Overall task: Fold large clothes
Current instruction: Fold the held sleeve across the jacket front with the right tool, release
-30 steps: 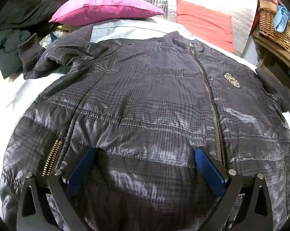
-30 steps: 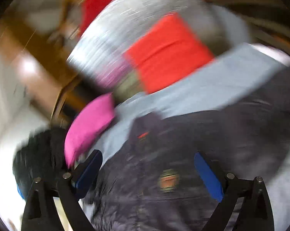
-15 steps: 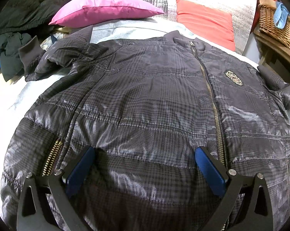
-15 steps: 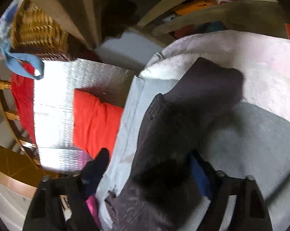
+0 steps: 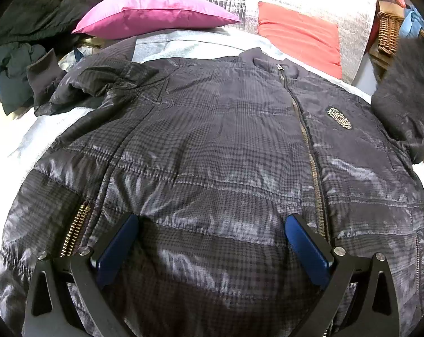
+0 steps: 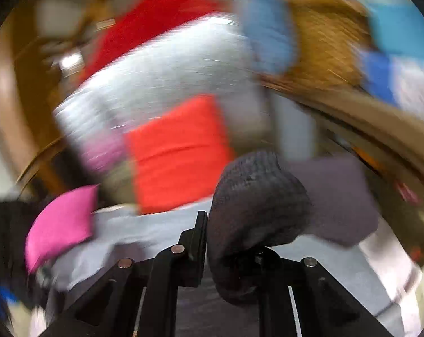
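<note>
Knitted grey cuff (image 6: 256, 196) bunched between the fingers of the right hand-held gripper (image 6: 231, 241), pinched tight, the ribbed end bulging up over the grip. That view is smeared with motion, so I can't tell how deep the bite goes. In the left view the same sleeve (image 5: 403, 90) hangs in the air at the right edge, off the bed and above the jacket's shoulder.

The left hand-held gripper (image 5: 209, 247) hovers low over the hem, fingers spread wide, blue pads (image 5: 116, 247) either side of a quilted panel, gripping nothing. Whether it touches the cloth I can't say.

The jacket (image 5: 212, 146) lies face up on the bed (image 5: 167, 43), zipped, collar toward the pillows, badge (image 5: 338, 116) on the chest. The other sleeve (image 5: 79, 84) is crumpled out toward the dark clothes pile (image 5: 23, 64).

My read: the sleeve fold is under way. To do it well, carry that cuff across the chest in a low arc and lay it flat, crease along the shoulder seam. This shell looks slippery and puffy, so it may slide or spring back; the left hand-held gripper would do best pressing the body down near the zip (image 5: 310, 154) as an anchor. Let go only once the sleeve rests.

Pink pillow (image 5: 152, 9) and red cushion (image 5: 299, 32) sit well clear behind.
</note>
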Tool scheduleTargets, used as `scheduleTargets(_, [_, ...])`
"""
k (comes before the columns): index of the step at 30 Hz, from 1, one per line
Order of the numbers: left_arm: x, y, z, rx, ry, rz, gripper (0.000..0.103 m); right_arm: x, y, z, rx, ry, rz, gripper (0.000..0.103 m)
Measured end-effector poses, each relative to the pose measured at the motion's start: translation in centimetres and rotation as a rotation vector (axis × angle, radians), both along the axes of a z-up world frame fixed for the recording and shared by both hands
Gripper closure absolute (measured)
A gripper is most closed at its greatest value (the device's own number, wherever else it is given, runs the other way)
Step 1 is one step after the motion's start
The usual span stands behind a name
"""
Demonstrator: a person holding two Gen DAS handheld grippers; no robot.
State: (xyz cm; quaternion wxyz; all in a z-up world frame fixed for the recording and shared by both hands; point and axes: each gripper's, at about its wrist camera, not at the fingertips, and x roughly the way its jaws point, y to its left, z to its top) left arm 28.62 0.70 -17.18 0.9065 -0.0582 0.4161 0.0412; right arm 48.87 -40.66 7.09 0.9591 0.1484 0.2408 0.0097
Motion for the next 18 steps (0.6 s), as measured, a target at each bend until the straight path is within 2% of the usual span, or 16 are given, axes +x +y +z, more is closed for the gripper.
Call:
scheduleTargets(3, [0.0,0.1,0.0,-0.007,-0.002,0.000,0.000,-1.4,8.9,1.4,-0.011,-0.018,0.160,0.086])
scheduleTargets(5, [0.0,0.1,0.0,-0.009,-0.002,0.000,0.000,-2.5,13.5,0.3,0.003,0.014,0.251,0.074])
scheduleTargets(7, [0.0,0.1,0.0,-0.013,-0.003,-0.001,0.000,-2.5,18.2,-2.4,0.026,0.075,0.355,0.001])
scheduleTargets(9, [-0.1,0.2,0.0,-0.012,-0.004,-0.001,0.000,-2.7,21.9,-6.7,0.062,0.136,0.408,0.000])
scheduleTargets(11, [-0.1,0.2,0.0,-0.013,-0.003,-0.001,0.000,-1.6,23.8,-10.8,0.083,0.232,0.431,0.000])
scheduleTargets(14, [0.0,0.1,0.0,-0.012,-0.003,-0.001,0.000,-1.3,23.5,-15.5,0.142,0.324,0.398,0.000])
scheduleTargets(15, [0.0,0.1,0.0,-0.009,-0.003,0.000,0.000,-1.8,22.7,-16.5,0.179,0.336,0.389,0.000])
scheduleTargets(18, [0.1,-0.1,-0.1,0.004,0.001,0.002,0.000,-4.1,20.2,-16.5,0.215,0.304,0.366,0.000])
